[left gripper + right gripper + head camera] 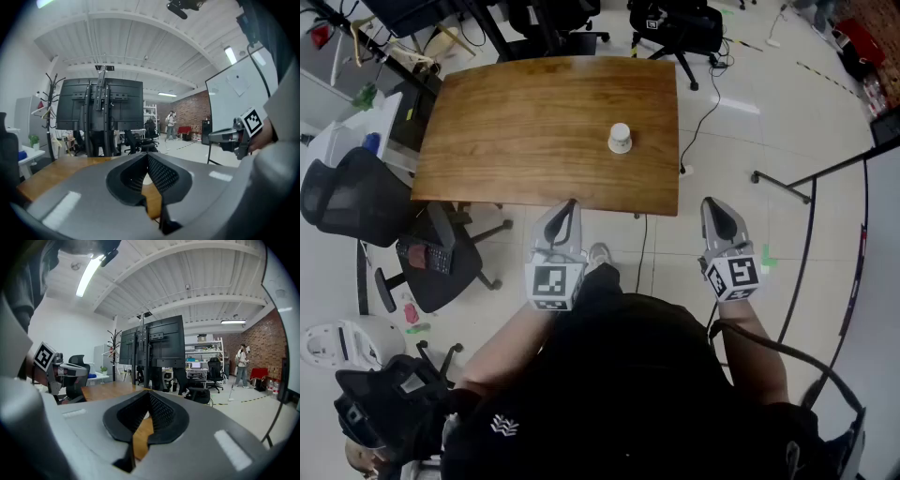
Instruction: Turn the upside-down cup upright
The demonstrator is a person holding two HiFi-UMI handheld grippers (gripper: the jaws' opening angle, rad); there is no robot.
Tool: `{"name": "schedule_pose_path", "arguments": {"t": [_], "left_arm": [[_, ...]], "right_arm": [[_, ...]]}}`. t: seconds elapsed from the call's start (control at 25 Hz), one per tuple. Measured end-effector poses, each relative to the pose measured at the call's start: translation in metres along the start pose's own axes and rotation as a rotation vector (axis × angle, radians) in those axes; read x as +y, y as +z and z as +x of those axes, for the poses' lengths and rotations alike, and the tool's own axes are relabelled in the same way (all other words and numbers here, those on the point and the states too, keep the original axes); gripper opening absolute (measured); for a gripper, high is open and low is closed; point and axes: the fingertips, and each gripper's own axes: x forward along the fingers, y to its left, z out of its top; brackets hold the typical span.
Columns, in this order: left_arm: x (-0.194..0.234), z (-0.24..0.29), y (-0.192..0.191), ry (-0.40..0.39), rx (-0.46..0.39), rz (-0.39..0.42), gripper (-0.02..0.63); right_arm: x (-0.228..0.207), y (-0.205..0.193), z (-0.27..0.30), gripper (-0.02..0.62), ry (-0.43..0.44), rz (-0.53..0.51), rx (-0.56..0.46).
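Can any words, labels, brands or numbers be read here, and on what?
No readable words or numbers anywhere.
Left tool and right tool: black-and-white square markers, no letters.
Cup: any print too small to read.
Black clothing: white emblem, no letters legible.

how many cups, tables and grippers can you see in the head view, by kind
cup: 1
table: 1
grippers: 2 (left gripper, right gripper)
total: 4
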Motion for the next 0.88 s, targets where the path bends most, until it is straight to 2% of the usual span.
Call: {"name": "schedule_pose_path", "arguments": {"t": [0.2, 0.28, 0.36, 0.44, 0.56, 0.64, 0.68, 0.8, 0.88], "left_arm": [[0.051, 0.071, 0.014, -0.043, 0.019, 0.052, 0.0], [0.063, 0.084, 0.019, -0.044, 0.021, 0.054, 0.0], [0.07, 0.088, 0.021, -0.038, 0.015, 0.043, 0.0], [0.078, 0.092, 0.015, 0.002, 0.036, 0.01, 0.0], [0.089, 0.1, 0.005, 0.055, 0.077, -0.039, 0.0], [0.094, 0.1, -0.002, 0.054, 0.119, -0.07, 0.0], [0.099, 0.097, -0.005, 0.064, 0.135, -0.076, 0.0], [0.124, 0.083, 0.0, 0.138, 0.139, -0.043, 0.0], [0.143, 0.074, 0.003, 0.201, 0.137, -0.033, 0.0]], "right_arm": [[0.0, 0.073, 0.076, 0.002, -0.005, -0.028, -0.074], [0.002, 0.077, 0.094, 0.002, 0.023, -0.033, -0.043], [0.001, 0.063, 0.11, 0.003, 0.053, 0.001, 0.021], [-0.002, 0.05, 0.128, 0.003, 0.087, 0.044, 0.075], [0.006, 0.028, 0.169, 0.005, 0.184, 0.045, 0.15], [0.019, 0.003, 0.196, 0.119, 0.262, 0.056, 0.226], [0.023, -0.008, 0.208, 0.125, 0.285, 0.056, 0.257], [0.022, -0.035, 0.239, 0.102, 0.289, 0.03, 0.332], [0.013, -0.057, 0.258, 0.104, 0.266, 0.075, 0.399]]}}
